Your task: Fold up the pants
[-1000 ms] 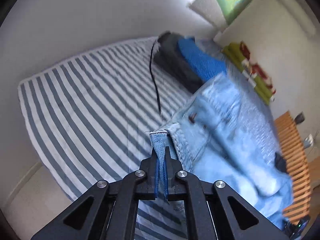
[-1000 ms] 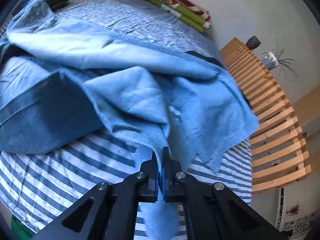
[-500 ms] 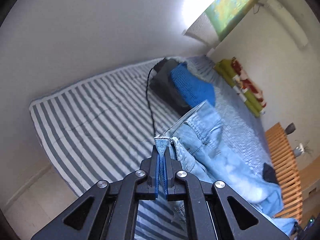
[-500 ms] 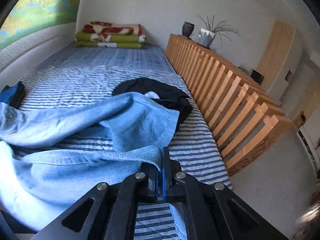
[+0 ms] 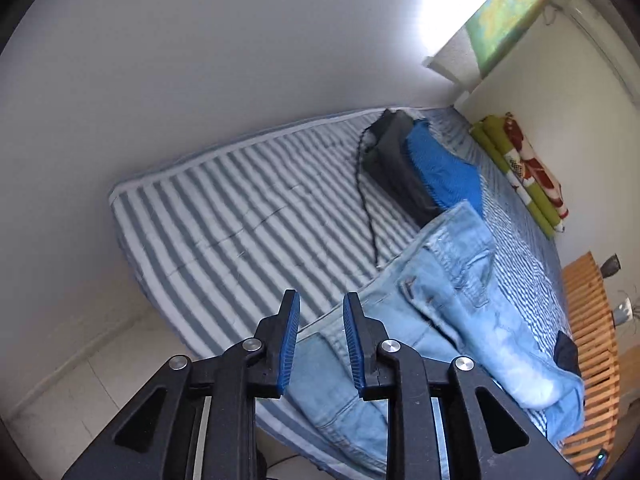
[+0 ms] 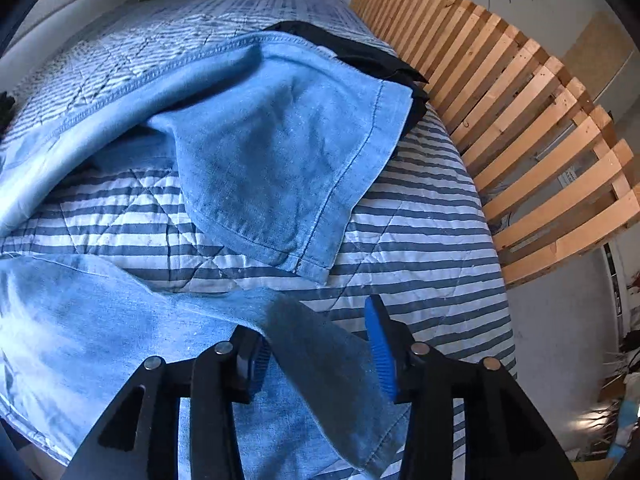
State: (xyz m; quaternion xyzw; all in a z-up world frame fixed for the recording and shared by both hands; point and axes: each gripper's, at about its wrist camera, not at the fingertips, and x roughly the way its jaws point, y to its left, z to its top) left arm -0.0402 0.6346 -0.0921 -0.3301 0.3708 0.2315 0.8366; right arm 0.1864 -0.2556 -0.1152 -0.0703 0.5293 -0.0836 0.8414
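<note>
Below both tools, light-blue denim pants point(image 5: 452, 304) now lie released on striped bed point(image 5: 248, 216); left tool point(image 5: 319, 340) and right tool point(image 6: 320, 352) spread — laid out, fold next.

The jeans point(image 5: 452, 320) run out of the left wrist view at the bottom edge. In the right wrist view a fold of denim covers the left pad of the right gripper point(image 6: 320, 340), and a black garment point(image 6: 360, 54) lies mostly hidden under one leg.
</note>
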